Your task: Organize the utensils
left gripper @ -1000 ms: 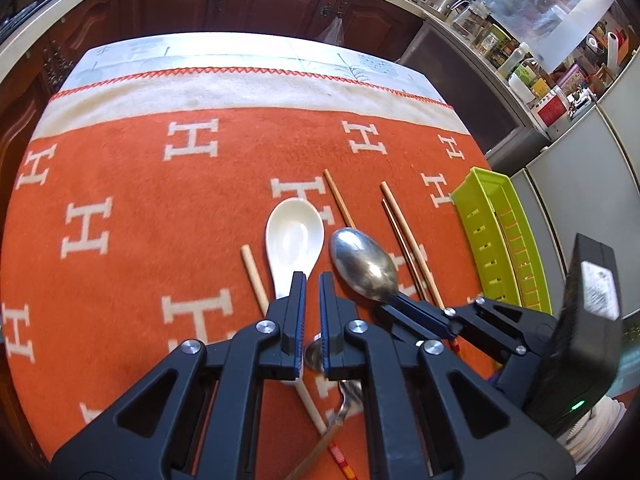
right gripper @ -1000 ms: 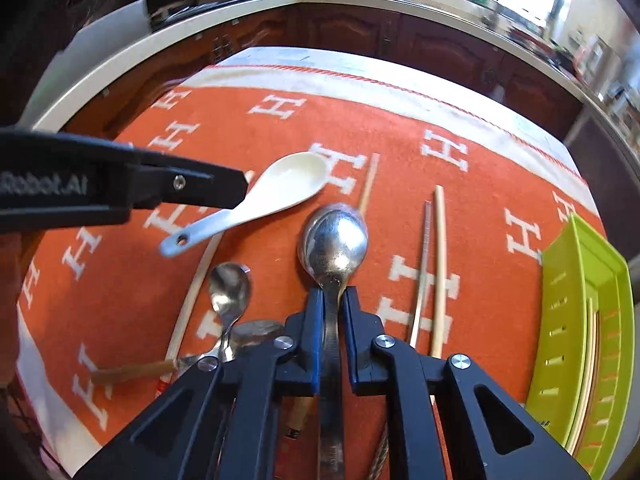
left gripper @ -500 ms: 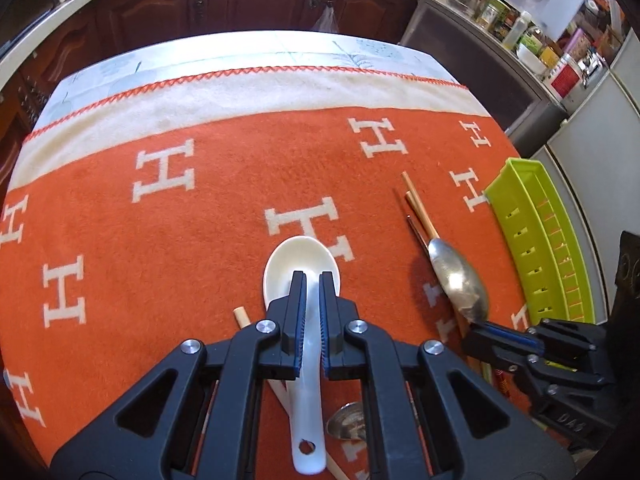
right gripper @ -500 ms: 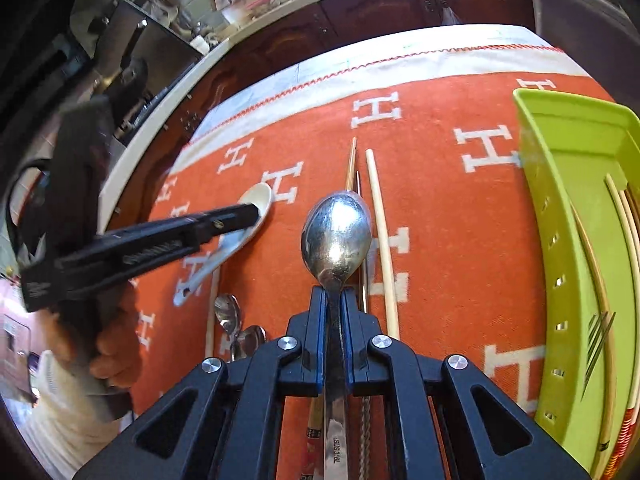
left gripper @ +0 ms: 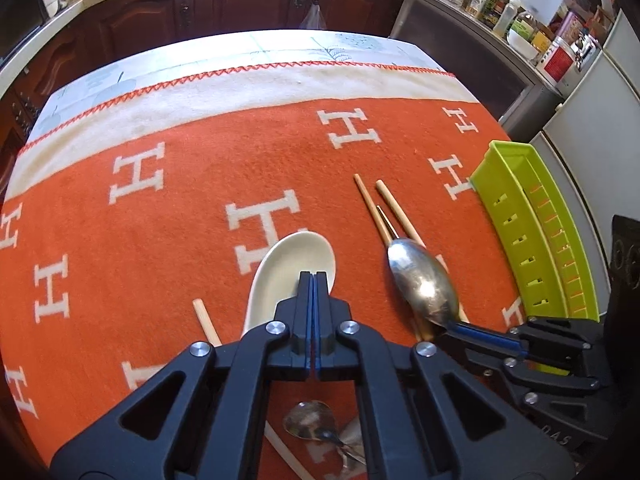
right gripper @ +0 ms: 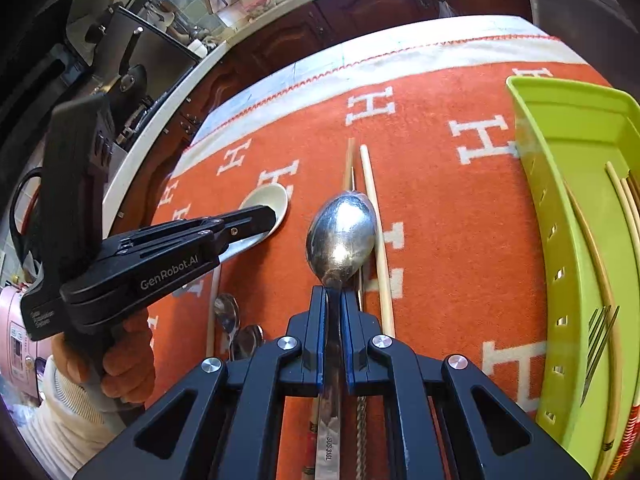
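My right gripper (right gripper: 334, 292) is shut on the handle of a large metal spoon (right gripper: 342, 236), held above the orange cloth (right gripper: 440, 208). From the left wrist view the same metal spoon (left gripper: 424, 280) sticks out of the right gripper (left gripper: 452, 326). My left gripper (left gripper: 314, 280) hovers over the bowl of a white ceramic spoon (left gripper: 280, 268). Its jaws are closing and meet, with nothing between them. That white spoon (right gripper: 268, 204) lies on the cloth under the left gripper (right gripper: 272, 214). The green tray (right gripper: 536, 200) at the right holds chopsticks and a fork (right gripper: 600, 340).
Loose chopsticks (left gripper: 396, 212) lie on the cloth beside the metal spoon, and another chopstick (left gripper: 204, 320) lies left of the white spoon. Two small metal spoons (left gripper: 308, 424) rest near the front edge. A person's hand (right gripper: 128, 364) grips the left tool. The green tray (left gripper: 516, 216) stands along the table's right edge.
The right gripper has carried the metal spoon to the right, nearer the tray, and rolled. The left gripper has moved forward over the white spoon's bowl, and its small gap has closed.
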Motion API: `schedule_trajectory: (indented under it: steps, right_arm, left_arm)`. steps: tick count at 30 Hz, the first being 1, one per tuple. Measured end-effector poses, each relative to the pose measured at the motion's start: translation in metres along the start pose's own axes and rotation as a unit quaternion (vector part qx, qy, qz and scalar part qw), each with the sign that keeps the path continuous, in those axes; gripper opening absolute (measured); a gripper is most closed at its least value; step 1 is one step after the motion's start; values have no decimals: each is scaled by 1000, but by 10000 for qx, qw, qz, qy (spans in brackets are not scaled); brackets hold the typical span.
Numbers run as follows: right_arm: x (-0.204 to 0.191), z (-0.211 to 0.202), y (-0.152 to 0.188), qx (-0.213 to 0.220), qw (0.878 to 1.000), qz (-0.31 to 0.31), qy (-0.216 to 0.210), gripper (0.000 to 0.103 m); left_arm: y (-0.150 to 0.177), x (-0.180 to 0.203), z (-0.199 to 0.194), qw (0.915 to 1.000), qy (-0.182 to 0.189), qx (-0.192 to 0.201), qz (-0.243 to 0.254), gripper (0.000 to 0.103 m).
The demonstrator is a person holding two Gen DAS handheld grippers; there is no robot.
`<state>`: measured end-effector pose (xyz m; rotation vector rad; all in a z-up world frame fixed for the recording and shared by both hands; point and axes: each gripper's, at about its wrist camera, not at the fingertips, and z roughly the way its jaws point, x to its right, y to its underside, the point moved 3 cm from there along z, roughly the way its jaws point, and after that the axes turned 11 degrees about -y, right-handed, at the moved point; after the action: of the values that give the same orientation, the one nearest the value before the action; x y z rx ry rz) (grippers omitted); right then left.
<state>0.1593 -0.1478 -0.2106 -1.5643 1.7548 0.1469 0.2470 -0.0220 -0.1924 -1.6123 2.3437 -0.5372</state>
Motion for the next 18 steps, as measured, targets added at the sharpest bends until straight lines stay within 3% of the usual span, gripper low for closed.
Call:
schedule_trajectory:
  steps: [7,18]
  right_arm:
    - [-8,-1,1,99,9998,-53,-152,14]
    - [-17,9,0,80,9994,-222,-238,14]
  left_arm:
    - [10,-3,-19,9998,114,1,-141,0]
    - [25,-10,-28,9993,219,-76,-284,0]
